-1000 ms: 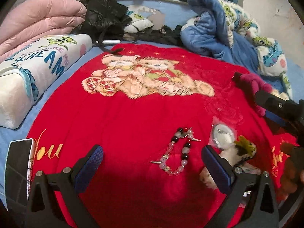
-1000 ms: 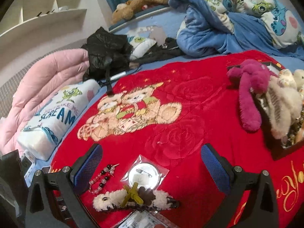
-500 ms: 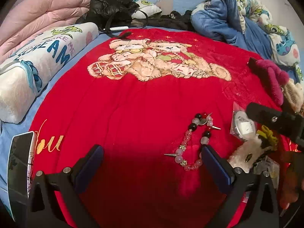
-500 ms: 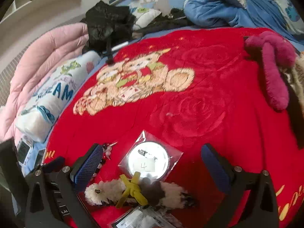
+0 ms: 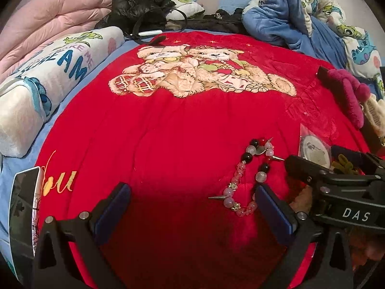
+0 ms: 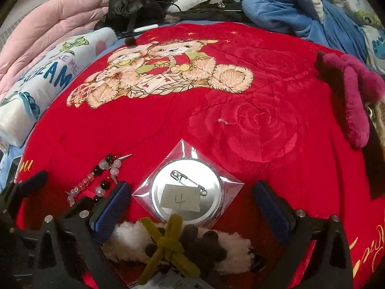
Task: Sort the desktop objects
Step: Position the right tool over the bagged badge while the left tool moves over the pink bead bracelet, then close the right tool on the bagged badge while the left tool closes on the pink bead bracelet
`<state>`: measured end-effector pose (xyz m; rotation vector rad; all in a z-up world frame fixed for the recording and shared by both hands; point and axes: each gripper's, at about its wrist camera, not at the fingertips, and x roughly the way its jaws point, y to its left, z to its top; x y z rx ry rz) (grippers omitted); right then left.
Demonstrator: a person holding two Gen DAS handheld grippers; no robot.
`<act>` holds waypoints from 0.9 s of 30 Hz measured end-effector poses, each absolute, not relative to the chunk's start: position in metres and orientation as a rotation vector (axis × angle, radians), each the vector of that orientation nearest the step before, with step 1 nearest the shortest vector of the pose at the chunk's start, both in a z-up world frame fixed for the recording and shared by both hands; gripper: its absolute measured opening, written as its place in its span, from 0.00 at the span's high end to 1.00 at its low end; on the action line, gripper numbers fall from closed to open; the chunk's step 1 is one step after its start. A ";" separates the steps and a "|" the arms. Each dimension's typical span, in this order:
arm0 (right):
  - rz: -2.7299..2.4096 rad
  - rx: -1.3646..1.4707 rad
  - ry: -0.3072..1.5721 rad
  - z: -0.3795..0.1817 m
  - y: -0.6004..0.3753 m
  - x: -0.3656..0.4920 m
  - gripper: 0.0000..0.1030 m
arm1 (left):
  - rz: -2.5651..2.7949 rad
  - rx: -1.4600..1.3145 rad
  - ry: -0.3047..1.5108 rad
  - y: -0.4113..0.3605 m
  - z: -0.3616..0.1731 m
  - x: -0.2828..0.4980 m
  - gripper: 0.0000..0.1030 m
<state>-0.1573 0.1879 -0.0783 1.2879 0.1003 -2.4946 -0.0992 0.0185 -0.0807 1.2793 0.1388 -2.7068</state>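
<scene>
A beaded bracelet [image 5: 247, 178] with metal spikes lies on the red bear blanket [image 5: 168, 125], by my open left gripper's [image 5: 192, 209] right finger. It also shows in the right wrist view [image 6: 101, 175]. A round pin badge in a clear bag [image 6: 186, 193], labelled 4, lies between the fingers of my open right gripper [image 6: 192, 207]. A fluffy white hair clip with a yellow bow [image 6: 173, 243] lies just below it. The right gripper's body [image 5: 336, 185] shows in the left wrist view, over the badge [image 5: 312, 148].
A magenta plush [image 6: 356, 101] hangs over a dark box at the right. A SCREAM-printed pillow [image 5: 48, 79], pink quilt [image 5: 60, 21], black jacket [image 5: 139, 2] and blue blanket [image 5: 288, 14] ring the red blanket. A phone [image 5: 22, 212] lies at the left edge.
Both grippers have moved forward and lower. The right gripper now straddles the badge; the left gripper's right finger has come up beside the bracelet.
</scene>
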 end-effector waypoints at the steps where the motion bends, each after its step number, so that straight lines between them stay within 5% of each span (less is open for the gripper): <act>1: -2.492 1.289 0.097 -0.079 0.189 -0.158 0.00 | -2.707 1.280 0.139 0.018 -0.081 -0.099 0.00; 18: -2.513 1.292 0.082 -0.081 0.186 -0.160 0.00 | -2.734 1.286 0.134 0.020 -0.082 -0.102 0.02; 20: -2.530 1.291 0.096 -0.081 0.184 -0.159 0.04 | -2.745 1.269 0.132 0.020 -0.080 -0.101 0.11; 22: -2.547 1.284 0.110 -0.080 0.184 -0.158 0.15 | -2.729 1.238 0.132 0.018 -0.079 -0.098 0.30; 27: -2.573 1.254 0.127 -0.074 0.182 -0.153 0.28 | -2.717 1.196 0.159 0.013 -0.077 -0.094 0.53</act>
